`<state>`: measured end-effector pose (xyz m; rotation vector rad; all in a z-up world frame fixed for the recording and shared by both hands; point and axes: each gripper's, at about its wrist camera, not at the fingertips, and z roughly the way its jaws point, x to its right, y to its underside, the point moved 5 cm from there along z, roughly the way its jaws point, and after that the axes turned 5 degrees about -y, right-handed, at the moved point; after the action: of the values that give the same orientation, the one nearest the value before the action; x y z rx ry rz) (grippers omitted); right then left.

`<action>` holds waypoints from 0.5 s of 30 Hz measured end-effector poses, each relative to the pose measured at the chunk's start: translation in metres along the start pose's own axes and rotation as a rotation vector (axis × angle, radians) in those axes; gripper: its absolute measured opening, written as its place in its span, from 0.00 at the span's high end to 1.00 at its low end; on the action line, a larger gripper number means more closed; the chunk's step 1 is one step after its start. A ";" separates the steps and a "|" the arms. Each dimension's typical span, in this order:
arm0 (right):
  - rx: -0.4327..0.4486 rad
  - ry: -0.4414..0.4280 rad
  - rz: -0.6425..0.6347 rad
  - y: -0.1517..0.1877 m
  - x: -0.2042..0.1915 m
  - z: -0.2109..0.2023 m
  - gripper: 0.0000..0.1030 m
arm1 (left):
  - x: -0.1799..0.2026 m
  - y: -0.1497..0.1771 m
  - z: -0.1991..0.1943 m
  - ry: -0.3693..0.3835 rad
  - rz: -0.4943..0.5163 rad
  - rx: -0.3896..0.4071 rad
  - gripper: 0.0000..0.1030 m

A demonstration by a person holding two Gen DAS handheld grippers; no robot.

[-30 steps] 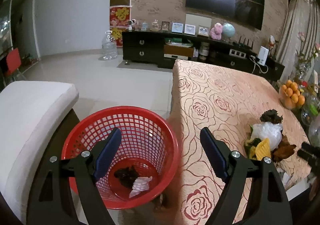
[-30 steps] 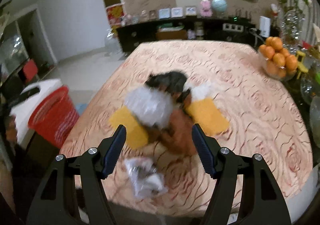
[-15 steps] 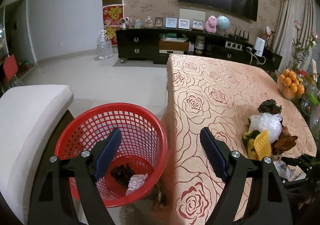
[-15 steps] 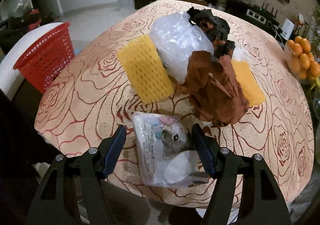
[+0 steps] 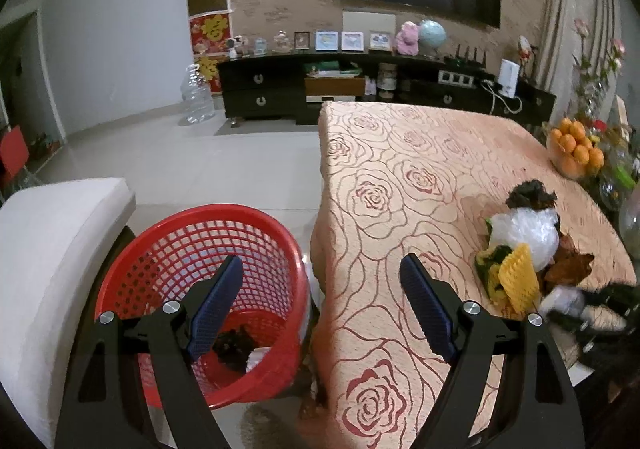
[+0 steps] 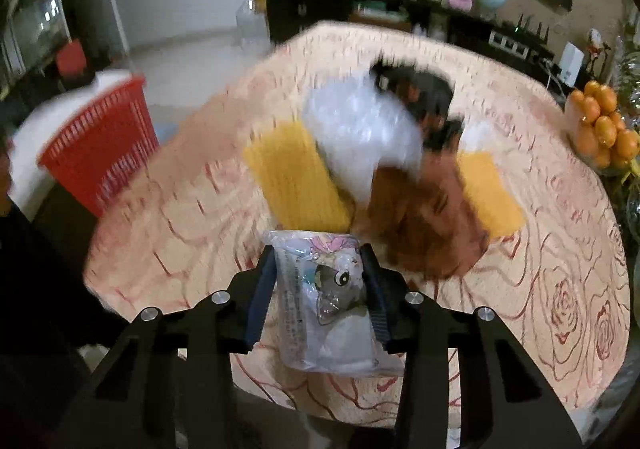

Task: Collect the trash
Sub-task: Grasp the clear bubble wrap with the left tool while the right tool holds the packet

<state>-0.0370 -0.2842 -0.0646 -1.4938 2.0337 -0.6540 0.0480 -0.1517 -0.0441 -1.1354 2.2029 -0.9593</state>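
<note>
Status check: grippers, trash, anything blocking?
Right gripper shut on clear plastic wrapper at table edge. Left gripper open, empty, above red basket. More trash in pile on table. Nothing visibly blocking the basket.

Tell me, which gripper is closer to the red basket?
Left. The left gripper hangs open right above the red basket, one finger over its inside. The right gripper is over the table's near edge, shut on a plastic wrapper, the basket well off to its left.
</note>
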 end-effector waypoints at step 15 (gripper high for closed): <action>0.184 0.027 0.051 -0.073 0.033 -0.049 0.60 | 0.078 0.007 0.018 0.138 0.102 -0.049 0.24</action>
<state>-0.0262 -0.3328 0.0156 -1.3305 1.9664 -0.8208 0.0146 -0.2209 -0.0683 -0.9945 2.3814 -0.9717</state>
